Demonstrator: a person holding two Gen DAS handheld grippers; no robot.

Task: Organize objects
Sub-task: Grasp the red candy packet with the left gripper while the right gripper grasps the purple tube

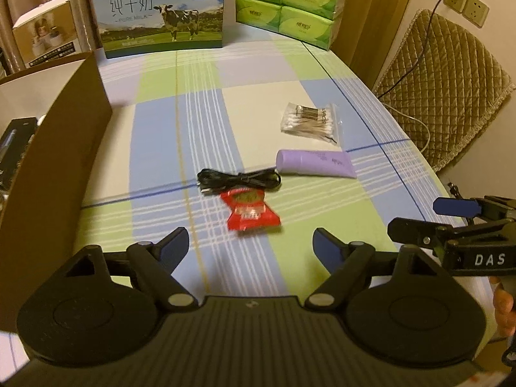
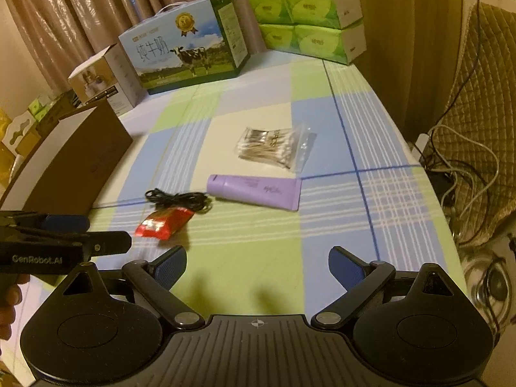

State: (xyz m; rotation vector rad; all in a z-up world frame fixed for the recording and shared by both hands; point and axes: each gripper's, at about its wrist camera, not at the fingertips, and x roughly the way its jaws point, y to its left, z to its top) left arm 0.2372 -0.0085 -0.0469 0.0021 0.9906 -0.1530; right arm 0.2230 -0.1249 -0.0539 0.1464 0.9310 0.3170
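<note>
A red snack packet (image 1: 251, 213) (image 2: 163, 223) lies on the checked tablecloth just ahead of my left gripper (image 1: 251, 245), which is open and empty. A coiled black cable (image 1: 238, 179) (image 2: 179, 199) lies just behind the packet. A purple tube (image 1: 316, 163) (image 2: 254, 191) and a bag of cotton swabs (image 1: 309, 120) (image 2: 274, 146) lie further right. My right gripper (image 2: 258, 266) is open and empty, hovering over the table near its front; it shows at the right edge of the left wrist view (image 1: 429, 222).
An open brown cardboard box (image 1: 61, 161) (image 2: 77, 158) stands at the left. A milk carton box (image 1: 161, 13) (image 2: 187, 48), a small white box (image 2: 103, 80) and stacked green tissue packs (image 1: 287, 3) (image 2: 306, 13) stand at the back. A quilted chair (image 1: 441, 80) stands right of the table.
</note>
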